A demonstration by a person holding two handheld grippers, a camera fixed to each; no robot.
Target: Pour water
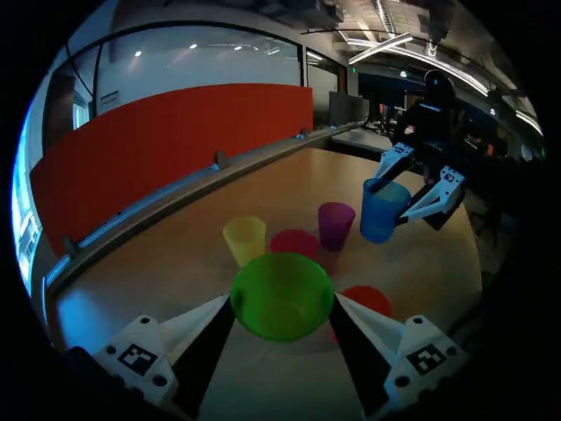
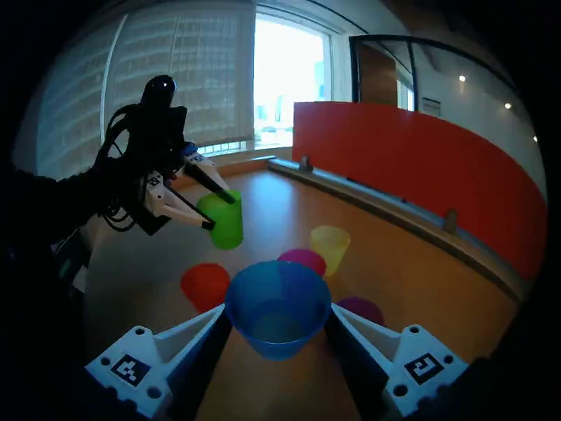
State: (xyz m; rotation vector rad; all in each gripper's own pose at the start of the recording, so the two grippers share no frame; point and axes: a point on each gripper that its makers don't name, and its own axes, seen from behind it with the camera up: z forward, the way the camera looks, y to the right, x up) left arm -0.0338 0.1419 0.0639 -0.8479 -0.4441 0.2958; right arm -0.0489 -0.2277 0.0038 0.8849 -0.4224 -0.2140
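Left gripper view has the green cup [image 1: 282, 296] close up, mouth toward the camera, clamped between the jaws of the left gripper [image 1: 282, 302], one white finger on each side of its wall. Farther across the desk [image 1: 168, 266], the right gripper [image 1: 390, 203] grips the blue cup [image 1: 382, 214] near its rim, the cup about upright. Whether either cup holds water I cannot tell. Between the two held cups stand four more on the wood: a yellow cup [image 1: 245, 238], a magenta cup [image 1: 295, 242] just beside it, a purple cup [image 1: 335, 223] next along, and a red cup [image 1: 367, 300] close to the left gripper's finger. Behind runs an orange-red partition [image 1: 175, 140], with ceiling light strips [image 1: 382, 48] over a dim room.

Right gripper view turns this round: the blue cup sits gripped in the near jaws, the green cup hangs in the far jaws, held out from a person's dark sleeve [image 2: 56, 203], and a bright window [image 2: 291, 84] with blinds lies behind. Each near finger carries a black-and-white square marker [image 2: 127, 368]; it is a pattern, not readable writing
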